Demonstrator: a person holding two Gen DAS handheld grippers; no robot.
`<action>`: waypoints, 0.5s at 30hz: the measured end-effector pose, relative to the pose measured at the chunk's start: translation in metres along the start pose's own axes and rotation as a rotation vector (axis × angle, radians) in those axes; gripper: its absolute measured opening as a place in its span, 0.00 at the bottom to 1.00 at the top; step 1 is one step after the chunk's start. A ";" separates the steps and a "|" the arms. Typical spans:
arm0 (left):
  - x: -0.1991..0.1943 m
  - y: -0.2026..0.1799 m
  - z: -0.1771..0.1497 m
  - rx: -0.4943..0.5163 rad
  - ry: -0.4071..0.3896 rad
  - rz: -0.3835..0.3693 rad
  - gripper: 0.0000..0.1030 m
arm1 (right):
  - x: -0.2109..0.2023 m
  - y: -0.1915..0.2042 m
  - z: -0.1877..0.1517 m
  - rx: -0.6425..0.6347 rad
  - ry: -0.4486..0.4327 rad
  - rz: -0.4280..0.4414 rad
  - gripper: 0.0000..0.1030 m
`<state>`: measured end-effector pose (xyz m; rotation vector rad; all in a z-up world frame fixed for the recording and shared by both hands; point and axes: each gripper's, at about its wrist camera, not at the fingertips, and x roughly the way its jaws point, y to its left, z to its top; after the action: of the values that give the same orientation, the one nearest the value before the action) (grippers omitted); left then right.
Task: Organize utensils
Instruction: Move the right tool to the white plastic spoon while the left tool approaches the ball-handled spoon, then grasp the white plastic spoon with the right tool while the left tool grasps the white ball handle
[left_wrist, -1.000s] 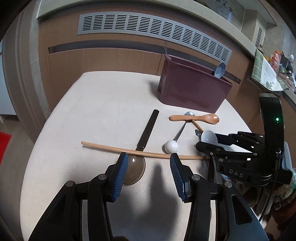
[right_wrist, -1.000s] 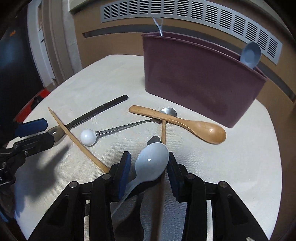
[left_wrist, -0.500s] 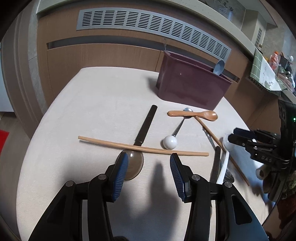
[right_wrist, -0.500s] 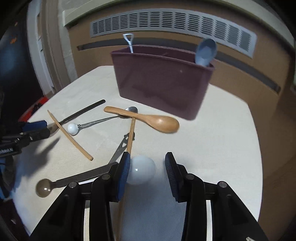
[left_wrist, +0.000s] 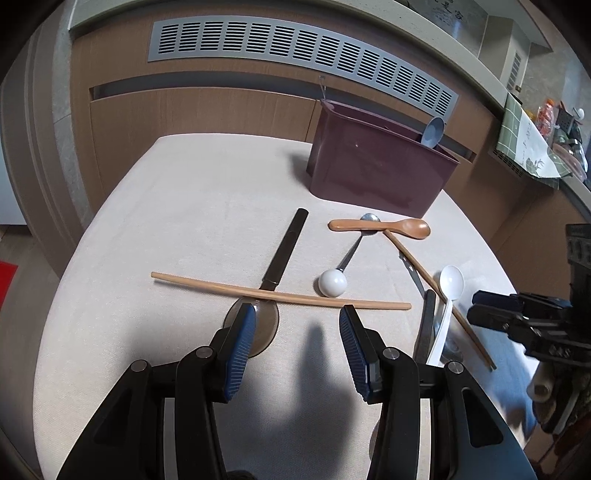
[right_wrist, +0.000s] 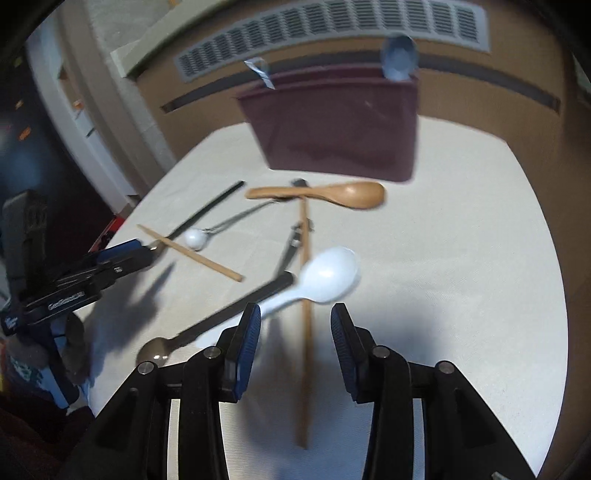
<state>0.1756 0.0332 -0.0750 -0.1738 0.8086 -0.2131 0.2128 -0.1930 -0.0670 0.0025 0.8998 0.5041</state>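
A maroon utensil bin (left_wrist: 380, 173) (right_wrist: 340, 129) stands at the table's far side with a blue spoon (left_wrist: 433, 131) in it. Loose on the table lie a white spoon (left_wrist: 448, 295) (right_wrist: 321, 280), a wooden spoon (left_wrist: 380, 226) (right_wrist: 325, 192), two wooden chopsticks (left_wrist: 280, 293) (right_wrist: 304, 332), a black-handled ladle (left_wrist: 280, 254), a ball-ended metal spoon (left_wrist: 332, 282) and another dark-handled spoon (right_wrist: 221, 314). My left gripper (left_wrist: 297, 343) is open over the ladle's bowl. My right gripper (right_wrist: 295, 339) is open and empty, just behind the white spoon, which lies across a chopstick.
The table (left_wrist: 177, 206) is cream and rounded. A wooden cabinet front with a grey vent grille (left_wrist: 295, 48) runs behind it. A counter with clutter (left_wrist: 546, 140) is at the far right. A red floor mat shows at the left edge.
My right gripper let go of the white spoon, which now lies on the table, and has pulled back toward the near right edge. My left gripper has hardly moved.
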 end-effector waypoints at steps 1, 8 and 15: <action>0.001 0.000 0.000 -0.001 0.001 0.000 0.47 | -0.002 0.009 0.000 -0.035 -0.010 0.041 0.36; 0.006 -0.006 0.001 0.007 0.017 -0.016 0.47 | 0.025 0.045 -0.004 -0.140 0.078 0.177 0.30; 0.024 -0.022 0.012 0.044 0.016 -0.048 0.47 | 0.021 0.039 -0.015 -0.226 0.129 0.052 0.28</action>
<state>0.1976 0.0072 -0.0789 -0.1501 0.8157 -0.2781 0.1954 -0.1527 -0.0838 -0.2153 0.9666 0.6583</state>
